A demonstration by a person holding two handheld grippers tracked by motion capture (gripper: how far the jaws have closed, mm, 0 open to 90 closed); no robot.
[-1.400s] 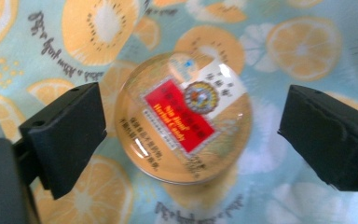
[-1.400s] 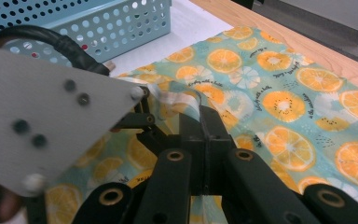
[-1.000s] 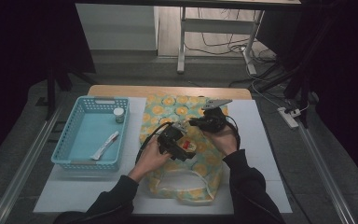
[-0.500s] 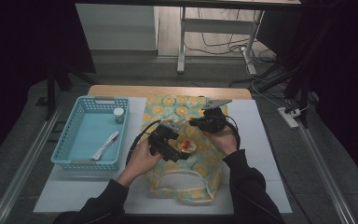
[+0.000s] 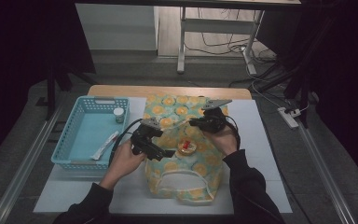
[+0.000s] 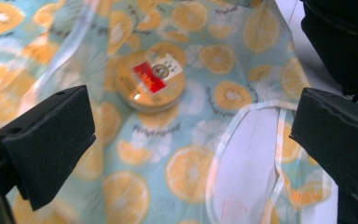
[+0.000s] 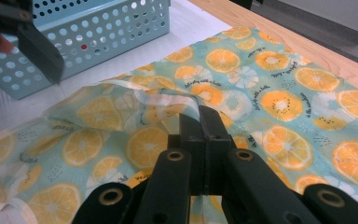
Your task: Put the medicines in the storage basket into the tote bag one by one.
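A bag (image 5: 186, 179) printed with orange slices lies on the white mat. A small round tin (image 5: 185, 147) with a red label rests in the bag's middle, under its raised edge; whether it is inside I cannot tell. My left gripper (image 5: 167, 153) hovers just left of the tin, open and empty. In the left gripper view the tin (image 6: 150, 80) sits ahead of the wide-apart jaws of the left gripper (image 6: 191, 128). My right gripper (image 5: 195, 123) is shut on the bag's upper edge and holds it up; the right gripper (image 7: 200, 116) pinches that fabric (image 7: 168, 105).
A light blue perforated basket (image 5: 70, 154) stands at the left, holding a small white-capped jar (image 5: 118, 114) and a white tube (image 5: 105, 145). The basket (image 7: 98, 32) is close behind the bag. The white mat (image 5: 261, 140) covers the wooden table (image 5: 168, 90).
My left gripper has drawn back to the left, away from the tin, which now lies free on the bag. The right gripper has kept its hold and place.
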